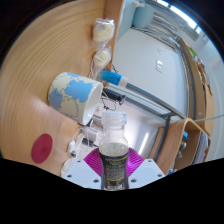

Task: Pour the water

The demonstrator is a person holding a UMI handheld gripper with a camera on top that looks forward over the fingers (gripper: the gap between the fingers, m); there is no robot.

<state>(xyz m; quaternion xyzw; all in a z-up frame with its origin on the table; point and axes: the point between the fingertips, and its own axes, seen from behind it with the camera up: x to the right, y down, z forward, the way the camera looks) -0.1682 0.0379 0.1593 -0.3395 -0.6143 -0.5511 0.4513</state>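
A clear plastic bottle [114, 150] with a dark label and no cap on its open neck sits between my fingers. My gripper [114, 160] is shut on it, both magenta pads [95, 160] pressing its sides. The whole view is tilted. Just beyond the bottle's neck, a white mug with a blue pattern [75, 97] lies with its open mouth facing the bottle. The neck points toward the mug's rim. I see no stream of water.
A round wooden table [40, 80] holds the mug. A dark red round coaster [41, 148] lies near my left finger. Small white bottles [103, 30] stand further off. Wooden chairs [183, 135] and a pale wall are behind.
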